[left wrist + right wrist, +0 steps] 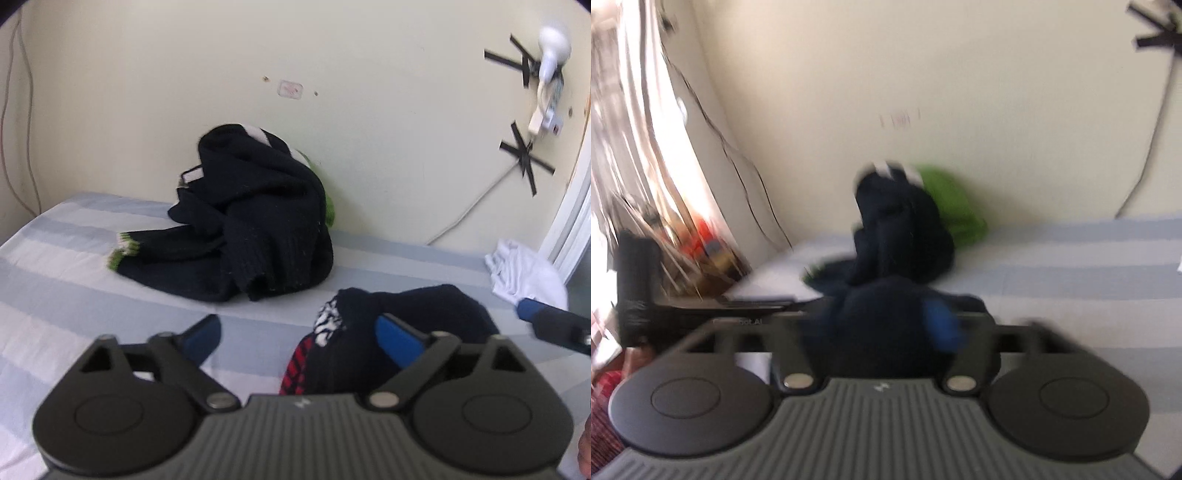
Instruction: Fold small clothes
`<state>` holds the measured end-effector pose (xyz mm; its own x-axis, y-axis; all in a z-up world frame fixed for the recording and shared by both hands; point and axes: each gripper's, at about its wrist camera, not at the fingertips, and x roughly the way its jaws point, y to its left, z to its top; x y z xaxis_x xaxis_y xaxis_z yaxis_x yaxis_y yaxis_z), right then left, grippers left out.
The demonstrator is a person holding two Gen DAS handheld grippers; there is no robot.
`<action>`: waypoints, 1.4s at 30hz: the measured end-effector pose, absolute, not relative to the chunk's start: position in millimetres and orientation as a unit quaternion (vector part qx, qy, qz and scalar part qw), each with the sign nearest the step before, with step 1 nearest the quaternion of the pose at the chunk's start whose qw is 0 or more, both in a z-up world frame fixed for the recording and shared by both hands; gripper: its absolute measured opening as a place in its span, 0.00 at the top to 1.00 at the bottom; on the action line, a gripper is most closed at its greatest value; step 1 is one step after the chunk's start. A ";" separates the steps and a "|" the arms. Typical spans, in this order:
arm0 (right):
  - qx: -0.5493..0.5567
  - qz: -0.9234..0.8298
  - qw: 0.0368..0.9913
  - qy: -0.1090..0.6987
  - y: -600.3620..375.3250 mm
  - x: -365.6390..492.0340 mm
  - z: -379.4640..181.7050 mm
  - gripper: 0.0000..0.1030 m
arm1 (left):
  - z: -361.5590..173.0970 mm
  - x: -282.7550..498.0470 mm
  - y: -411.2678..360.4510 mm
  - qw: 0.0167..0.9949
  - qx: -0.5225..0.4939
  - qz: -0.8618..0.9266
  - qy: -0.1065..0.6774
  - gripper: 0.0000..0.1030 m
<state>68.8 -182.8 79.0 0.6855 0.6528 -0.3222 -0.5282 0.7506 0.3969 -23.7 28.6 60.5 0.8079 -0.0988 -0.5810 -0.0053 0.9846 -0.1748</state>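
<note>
A small dark garment [406,306] with red plaid and black-and-white patches lies bunched on the striped bed sheet [55,295]. My left gripper [299,339] stands wide open just before it; the right finger [397,341] lies against the cloth and the left finger is over bare sheet. One blue fingertip of my right gripper [528,310] shows at the right edge. In the blurred right wrist view, my right gripper [879,325] is spread open with the dark garment [879,314] lying between its fingers. A black sweater [258,221] with green-and-white cuffs is heaped against the wall.
A crumpled white cloth [524,273] lies at the bed's right end by a door frame. Cables and black tape run on the wall [524,158]. A curtain and clutter [683,240] stand past the bed's left end. The black sweater [901,229] sits behind the garment.
</note>
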 end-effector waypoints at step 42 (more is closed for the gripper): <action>0.234 0.172 0.937 0.195 -393.4 101.7 93.2 0.54 | 81.6 167.8 -211.2 0.868 -0.045 -0.350 0.348 0.33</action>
<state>101.7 -393.4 93.2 0.8651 0.4128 -0.2848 -0.2308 0.8319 0.5047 167.8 -211.2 81.6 0.5127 -0.6397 -0.5727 0.5764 0.7508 -0.3226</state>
